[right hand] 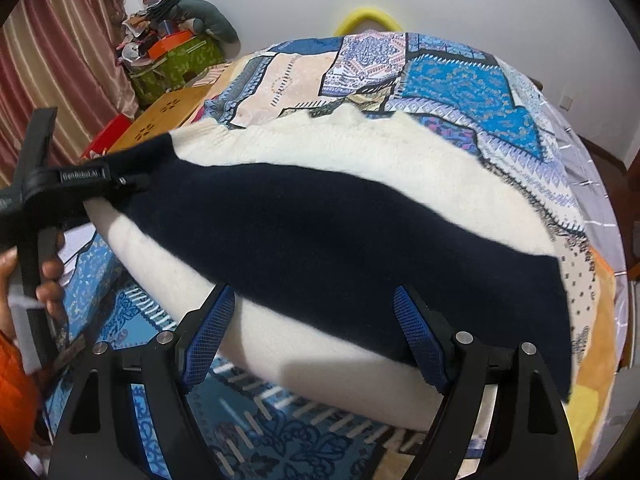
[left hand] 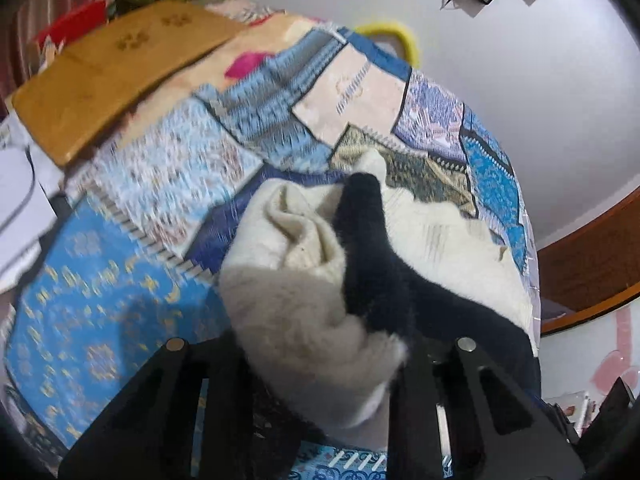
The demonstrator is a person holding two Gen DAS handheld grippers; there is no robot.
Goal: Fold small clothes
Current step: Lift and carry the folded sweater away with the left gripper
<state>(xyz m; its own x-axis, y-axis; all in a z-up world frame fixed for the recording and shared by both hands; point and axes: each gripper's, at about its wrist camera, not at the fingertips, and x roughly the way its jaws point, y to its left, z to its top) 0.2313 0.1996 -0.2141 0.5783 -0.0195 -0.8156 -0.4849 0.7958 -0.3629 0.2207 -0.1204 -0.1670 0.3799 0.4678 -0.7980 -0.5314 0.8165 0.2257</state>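
Cream sweater (right hand: 320,152) with navy band (bunched), left tool (left hand: 320,364) grasping it, right tool (right hand: 312,340) released

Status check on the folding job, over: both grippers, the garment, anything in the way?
Left gripper shut on cream-and-navy fuzzy knit garment, corner lifted. Right gripper open, jaws straddling its near edge. Nothing on the garment.
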